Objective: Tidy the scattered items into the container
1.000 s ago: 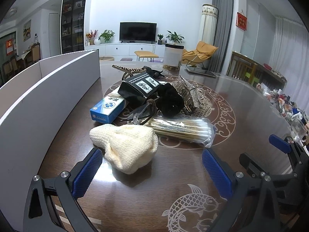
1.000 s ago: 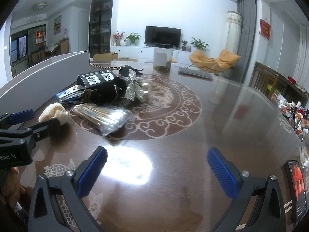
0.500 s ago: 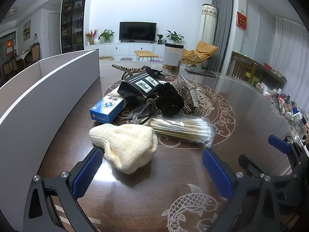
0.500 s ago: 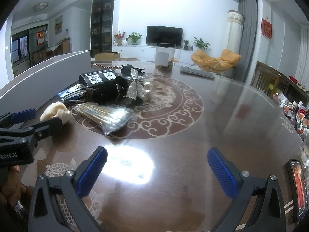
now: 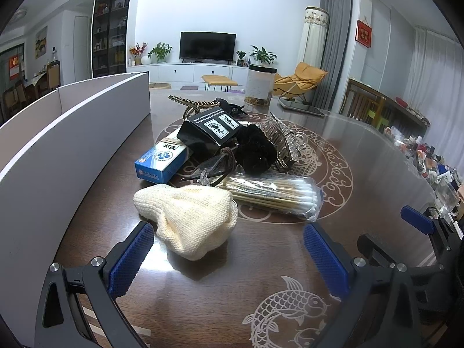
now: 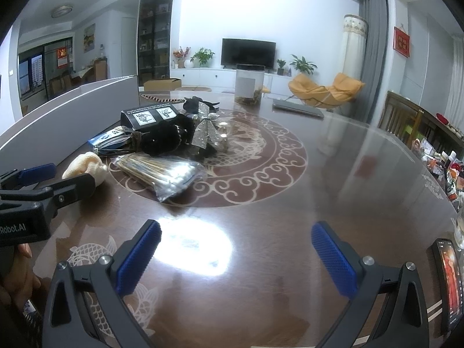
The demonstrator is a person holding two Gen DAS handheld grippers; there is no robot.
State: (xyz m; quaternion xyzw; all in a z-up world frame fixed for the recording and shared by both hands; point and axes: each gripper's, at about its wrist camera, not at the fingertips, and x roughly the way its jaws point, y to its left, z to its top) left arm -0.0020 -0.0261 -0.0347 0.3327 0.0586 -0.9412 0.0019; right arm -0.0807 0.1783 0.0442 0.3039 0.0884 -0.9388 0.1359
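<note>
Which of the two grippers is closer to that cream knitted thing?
Left. The left gripper sits open right in front of the cream knitted item, nearly straddling it; the right gripper is off to its right over bare table.

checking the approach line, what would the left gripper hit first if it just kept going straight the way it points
Most likely the cream knitted item: it lies just ahead between the open fingers of the left gripper. The bag of cotton swabs sits behind it, though depth is uncertain.
</note>
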